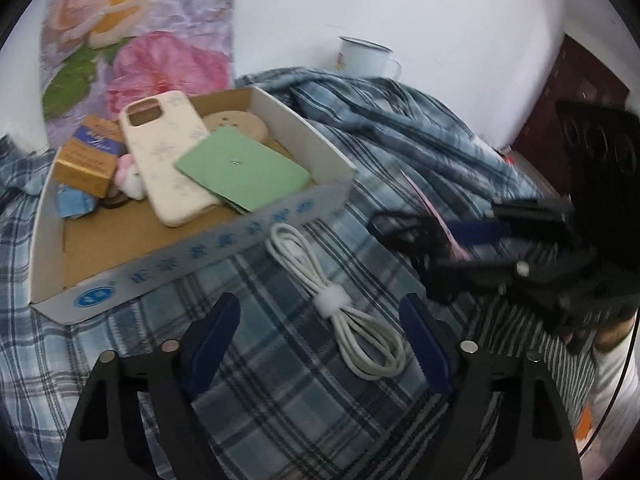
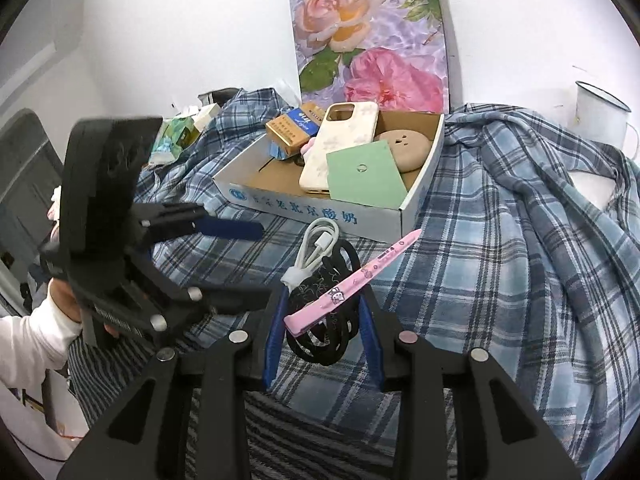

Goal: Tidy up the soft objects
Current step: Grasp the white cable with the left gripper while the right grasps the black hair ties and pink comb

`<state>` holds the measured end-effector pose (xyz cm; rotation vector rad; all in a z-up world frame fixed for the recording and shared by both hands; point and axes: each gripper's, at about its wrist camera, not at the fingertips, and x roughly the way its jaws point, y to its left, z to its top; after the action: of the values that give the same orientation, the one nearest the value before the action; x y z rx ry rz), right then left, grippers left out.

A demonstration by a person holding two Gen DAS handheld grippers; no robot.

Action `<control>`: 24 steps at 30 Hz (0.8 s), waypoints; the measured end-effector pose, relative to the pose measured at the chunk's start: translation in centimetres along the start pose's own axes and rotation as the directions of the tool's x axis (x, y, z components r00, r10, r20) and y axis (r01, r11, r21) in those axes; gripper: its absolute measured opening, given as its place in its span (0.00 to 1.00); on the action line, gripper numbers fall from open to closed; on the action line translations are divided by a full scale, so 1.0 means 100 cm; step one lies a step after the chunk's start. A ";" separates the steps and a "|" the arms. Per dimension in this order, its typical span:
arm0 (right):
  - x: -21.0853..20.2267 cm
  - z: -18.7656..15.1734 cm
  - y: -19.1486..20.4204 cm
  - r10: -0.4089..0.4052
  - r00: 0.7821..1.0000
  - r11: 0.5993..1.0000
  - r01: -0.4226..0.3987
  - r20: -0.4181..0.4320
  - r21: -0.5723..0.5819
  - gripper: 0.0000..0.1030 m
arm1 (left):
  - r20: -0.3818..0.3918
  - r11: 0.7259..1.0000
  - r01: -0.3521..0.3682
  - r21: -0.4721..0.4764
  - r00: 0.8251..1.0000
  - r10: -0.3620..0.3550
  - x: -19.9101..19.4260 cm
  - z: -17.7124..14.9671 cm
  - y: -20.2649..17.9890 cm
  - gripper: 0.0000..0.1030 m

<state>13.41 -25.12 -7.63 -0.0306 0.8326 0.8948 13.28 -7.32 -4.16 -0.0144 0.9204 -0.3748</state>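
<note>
Blue-and-white plaid cloth [image 1: 280, 400] covers the work surface before a white wall. A shallow white cardboard tray [image 1: 192, 256] rests on it, containing a cream phone case [image 1: 164, 160] and green card [image 1: 244, 168]. The left gripper [image 1: 320, 344] stands open over a coiled white cable [image 1: 344, 304] lying just beside the tray. The right gripper [image 2: 324, 328] is closed on black hair ties [image 2: 328, 308] and a pink hair clip [image 2: 352, 284].
</note>
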 end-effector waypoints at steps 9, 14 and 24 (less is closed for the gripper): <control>-0.006 -0.002 -0.008 0.019 0.999 0.998 -0.021 0.027 0.054 0.33 | -0.052 0.991 0.007 0.137 0.999 0.001 0.015 -0.012 -0.027 0.52; -0.006 -0.001 -0.008 0.019 0.999 0.998 -0.021 0.026 0.062 0.33 | -0.058 0.987 0.030 0.158 0.998 -0.021 0.017 -0.014 -0.030 0.43; -0.006 -0.002 -0.009 0.019 1.000 0.998 -0.021 0.024 0.064 0.33 | -0.047 0.985 0.035 0.170 0.999 -0.027 0.006 -0.014 -0.025 0.18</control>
<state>13.74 -26.19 -7.60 0.0447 0.8408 0.8852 11.76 -9.62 -5.02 0.1374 0.9299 -0.4836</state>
